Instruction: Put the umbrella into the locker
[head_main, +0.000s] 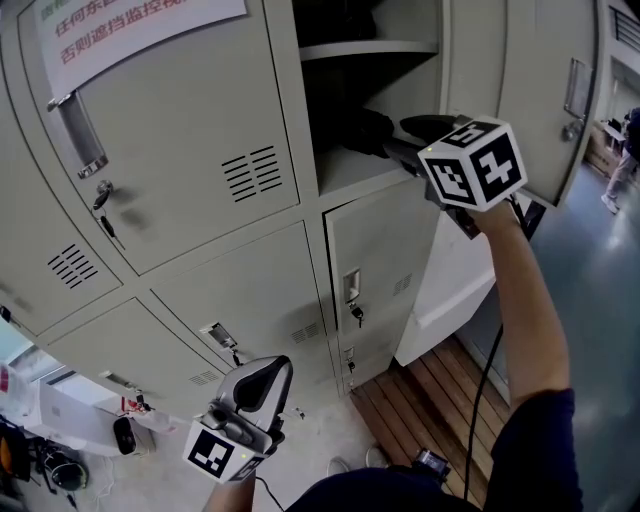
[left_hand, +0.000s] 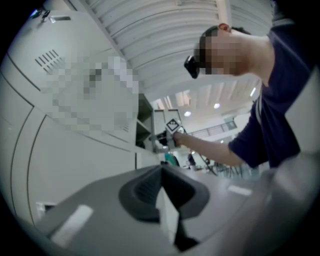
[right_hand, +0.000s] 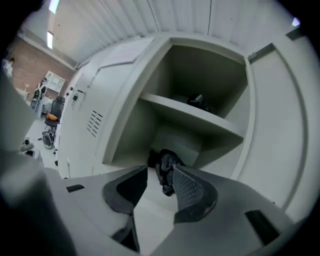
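The black folded umbrella (head_main: 362, 130) lies on the floor of the open locker compartment (head_main: 352, 176), below its shelf (head_main: 366, 48). My right gripper (head_main: 410, 138) is held up at the compartment's mouth and points in. In the right gripper view the umbrella (right_hand: 166, 161) rests just beyond the right gripper (right_hand: 159, 172); the jaws stand apart and neither pad touches it. My left gripper (head_main: 272, 368) hangs low in front of the bottom lockers. Its pads (left_hand: 150, 189) meet with nothing between them.
The locker door (head_main: 545, 90) stands swung open to the right of my right arm. A small dark object (right_hand: 199, 101) sits on the upper shelf. Closed locker doors fill the left, one with a key (head_main: 355, 315). Wooden slats (head_main: 440, 390) lie below.
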